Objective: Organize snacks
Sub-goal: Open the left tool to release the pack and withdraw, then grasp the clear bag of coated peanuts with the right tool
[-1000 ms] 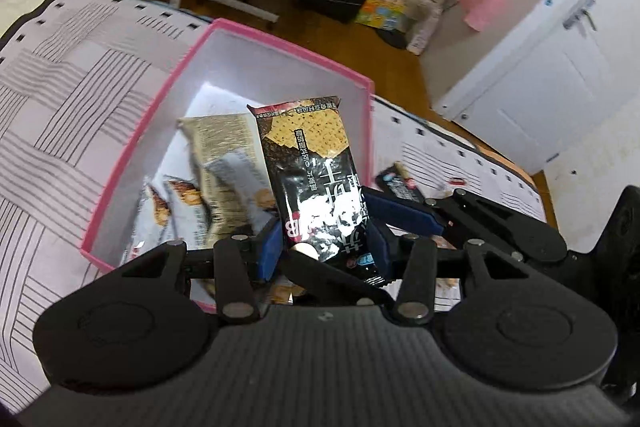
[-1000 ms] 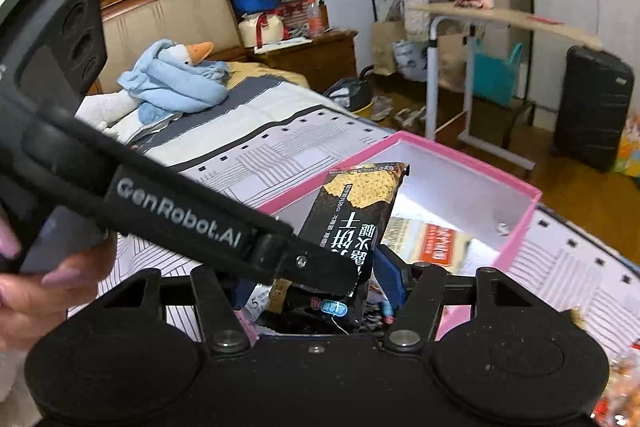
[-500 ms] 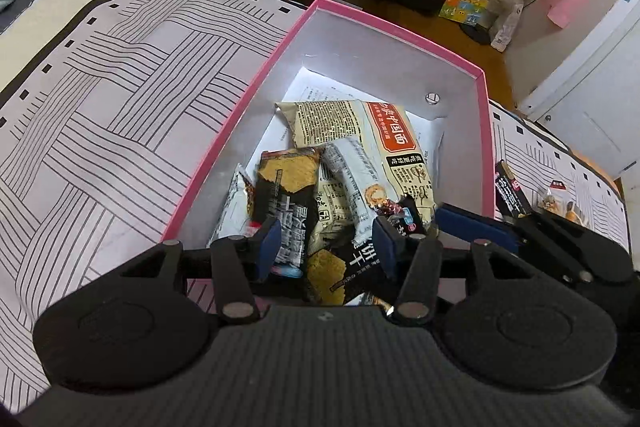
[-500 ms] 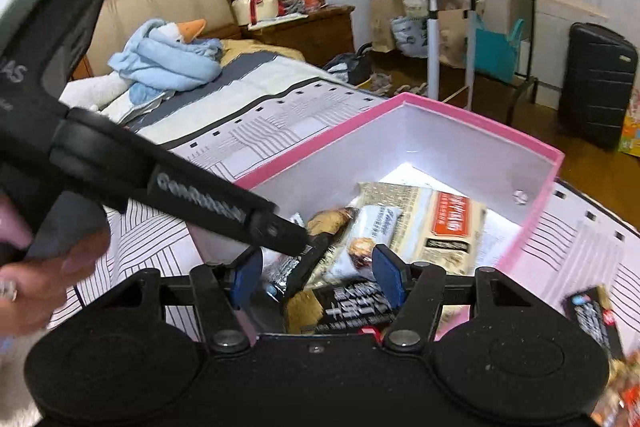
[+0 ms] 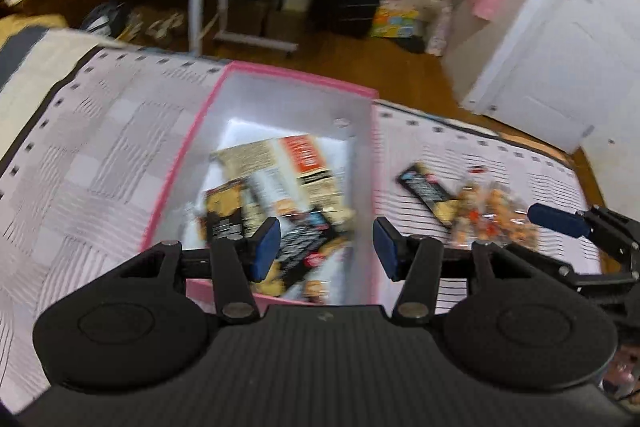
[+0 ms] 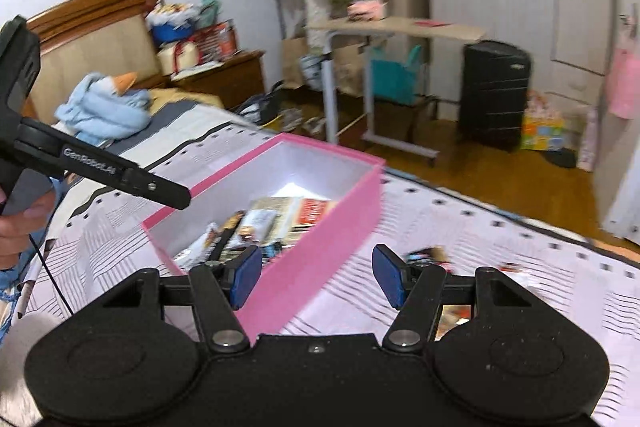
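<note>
Your left claw (image 5: 325, 247): spread, empty | your right claw (image 6: 317, 277): spread, empty | pink-rimmed rectangular cardboard box (image 5: 280, 77): holds snack packets (image 5: 280, 187)

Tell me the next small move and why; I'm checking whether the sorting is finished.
Probably swing the open, empty right gripper right and down toward the black snack packet lying on the patterned bedspread outside the pink-rimmed box. It and the clear bag of orange snacks beside it remain unsorted, while other packets already lie inside.
</note>
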A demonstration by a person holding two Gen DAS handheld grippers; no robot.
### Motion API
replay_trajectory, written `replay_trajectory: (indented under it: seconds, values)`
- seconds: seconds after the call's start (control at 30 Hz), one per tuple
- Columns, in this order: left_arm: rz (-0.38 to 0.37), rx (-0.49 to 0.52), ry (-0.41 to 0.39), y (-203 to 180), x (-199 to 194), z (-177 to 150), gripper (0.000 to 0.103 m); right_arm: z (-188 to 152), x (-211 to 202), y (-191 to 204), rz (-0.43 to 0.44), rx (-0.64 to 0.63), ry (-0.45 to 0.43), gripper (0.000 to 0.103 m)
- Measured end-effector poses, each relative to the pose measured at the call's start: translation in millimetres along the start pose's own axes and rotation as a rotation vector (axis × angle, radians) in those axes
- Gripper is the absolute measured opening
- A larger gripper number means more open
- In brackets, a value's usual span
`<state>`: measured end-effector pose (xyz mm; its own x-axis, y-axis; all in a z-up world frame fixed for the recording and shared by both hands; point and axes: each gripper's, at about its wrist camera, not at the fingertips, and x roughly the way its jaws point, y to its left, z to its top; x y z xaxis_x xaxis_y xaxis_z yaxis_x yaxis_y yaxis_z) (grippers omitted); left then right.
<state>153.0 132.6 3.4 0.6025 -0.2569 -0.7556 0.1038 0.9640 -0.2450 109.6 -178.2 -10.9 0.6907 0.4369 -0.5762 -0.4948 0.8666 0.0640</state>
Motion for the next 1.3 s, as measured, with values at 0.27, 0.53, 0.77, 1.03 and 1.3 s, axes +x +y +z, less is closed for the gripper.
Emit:
replay_trajectory:
  seconds: [0.27,0.53,0.77,1.03,1.3]
  values:
    - [-0.166,0.092,0.034,-64,8,6,0.051,-20,-48,-46,-0.090,0.046,0.010,0.070]
    - [-0.205,0.157,0.099,-120,65,4,0.051,-51,-29,-86,-0.101,0.165,0.092,0.074]
    - [-0.205,0.207,0.156,-155,127,-3,0.049,-76,-2,-118,-0.167,0.172,0.136,0.074]
    - [-0.251,0.164,0.276,-187,183,-11,0.048,-91,22,-161,-0.201,0.021,0.220,0.084]
    - [-0.282,0.047,0.409,-235,240,-24,0.048,-99,61,-203,-0.117,-0.148,0.314,0.091]
